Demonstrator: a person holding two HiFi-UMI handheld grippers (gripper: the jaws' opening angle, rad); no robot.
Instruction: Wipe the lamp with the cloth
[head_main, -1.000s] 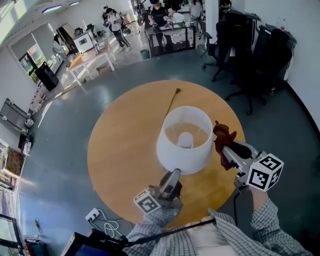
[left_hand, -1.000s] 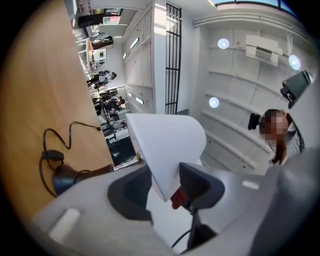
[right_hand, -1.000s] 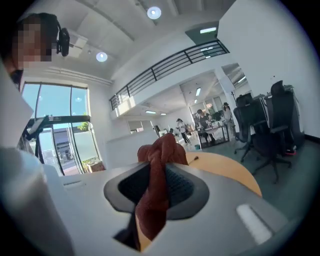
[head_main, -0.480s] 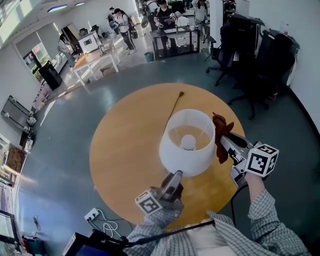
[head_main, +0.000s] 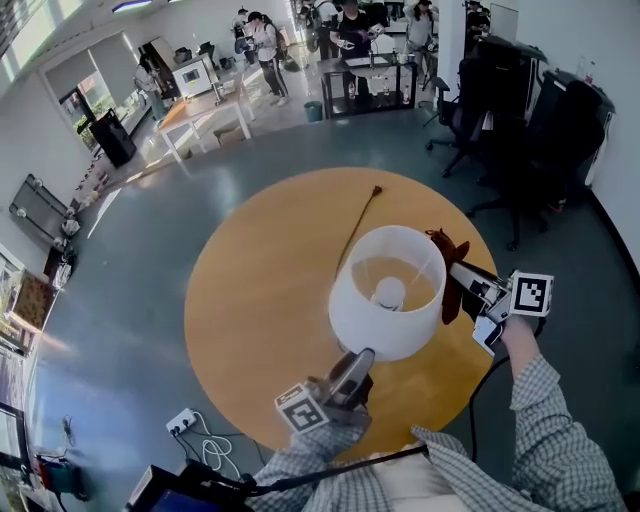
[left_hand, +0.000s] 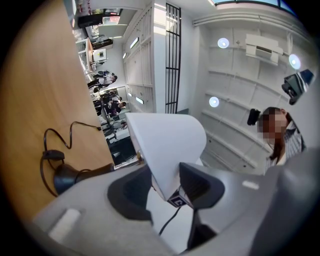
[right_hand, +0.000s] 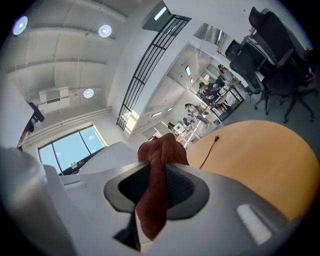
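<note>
Lamp (head_main: 385, 322) base hidden in head view

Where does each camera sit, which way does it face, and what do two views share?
Head view: on the person's head, facing steeply down at table and lamp; sleeves, left hand-held gripper and right hand-held gripper show.
Left gripper view: on the left hand-held gripper, along its jaws, clamped on the lampshade.
Right gripper view: on the right hand-held gripper, across the table; jaws pinch the cloth.
Shared: head and right gripper views both show cloth and cord.
</note>
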